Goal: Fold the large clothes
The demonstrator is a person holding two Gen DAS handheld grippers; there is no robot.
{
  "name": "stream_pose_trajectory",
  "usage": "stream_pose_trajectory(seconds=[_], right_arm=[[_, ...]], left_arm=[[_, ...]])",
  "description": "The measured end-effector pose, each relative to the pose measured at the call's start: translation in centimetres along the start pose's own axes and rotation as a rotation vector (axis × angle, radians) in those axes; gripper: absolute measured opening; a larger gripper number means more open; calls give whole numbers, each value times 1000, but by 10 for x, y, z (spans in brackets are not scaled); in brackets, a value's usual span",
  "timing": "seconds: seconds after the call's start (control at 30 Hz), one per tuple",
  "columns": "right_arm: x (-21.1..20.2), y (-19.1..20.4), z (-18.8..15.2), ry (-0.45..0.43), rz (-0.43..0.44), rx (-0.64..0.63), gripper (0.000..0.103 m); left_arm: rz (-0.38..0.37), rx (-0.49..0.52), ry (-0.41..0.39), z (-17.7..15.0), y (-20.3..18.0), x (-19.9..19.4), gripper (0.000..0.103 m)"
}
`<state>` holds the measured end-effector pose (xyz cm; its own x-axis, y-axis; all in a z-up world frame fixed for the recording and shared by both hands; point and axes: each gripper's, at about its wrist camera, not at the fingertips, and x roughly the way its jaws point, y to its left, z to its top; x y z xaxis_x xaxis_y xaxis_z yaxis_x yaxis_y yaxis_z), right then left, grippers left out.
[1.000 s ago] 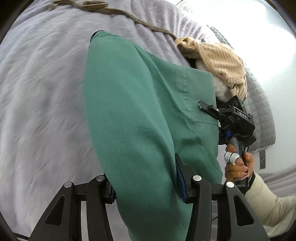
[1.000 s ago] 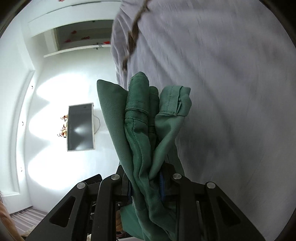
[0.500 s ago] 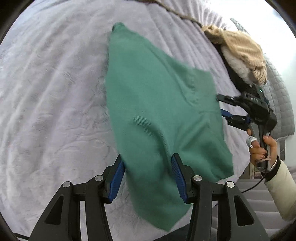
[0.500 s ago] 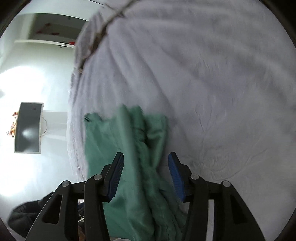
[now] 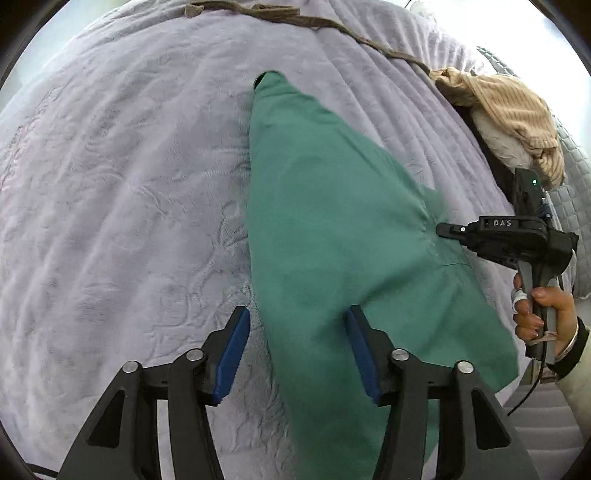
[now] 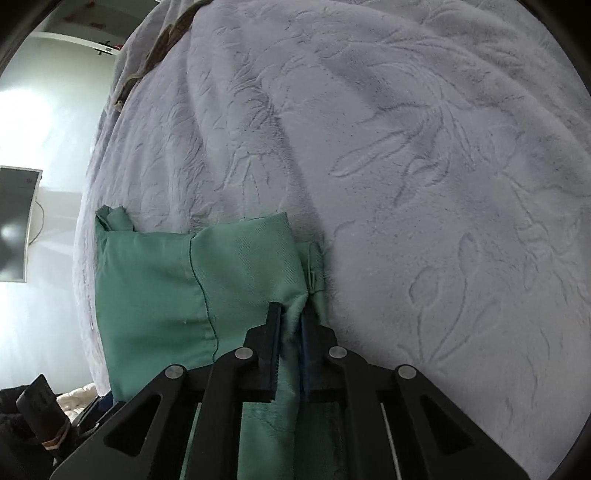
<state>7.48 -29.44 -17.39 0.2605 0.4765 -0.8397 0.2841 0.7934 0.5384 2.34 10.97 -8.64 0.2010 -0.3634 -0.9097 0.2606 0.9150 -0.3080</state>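
Right claw pinches one green garment; left claw apparently open.

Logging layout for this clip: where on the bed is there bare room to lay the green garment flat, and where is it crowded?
Bare blanket spreads wide left of the green garment, up to the brown cord along the far edge. The right wrist view also shows open blanket beyond the garment. It is crowded on the right: the beige clothes pile sits by the edge, near the right gripper.
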Motion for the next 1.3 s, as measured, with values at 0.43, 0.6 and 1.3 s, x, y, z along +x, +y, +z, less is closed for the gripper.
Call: stream_pose_trajectory(seconds=[0.43, 0.6, 1.3], right_arm=[[-90, 30, -80, -7, 49, -31, 13], [-99, 44, -126, 44, 52, -67, 13], [-35, -2, -180, 151, -246, 15, 10]], left_arm=[[33, 98, 46, -22, -27, -44, 63], [56, 141, 143, -58, -35, -26, 63], [99, 79, 172, -80, -24, -17, 75]])
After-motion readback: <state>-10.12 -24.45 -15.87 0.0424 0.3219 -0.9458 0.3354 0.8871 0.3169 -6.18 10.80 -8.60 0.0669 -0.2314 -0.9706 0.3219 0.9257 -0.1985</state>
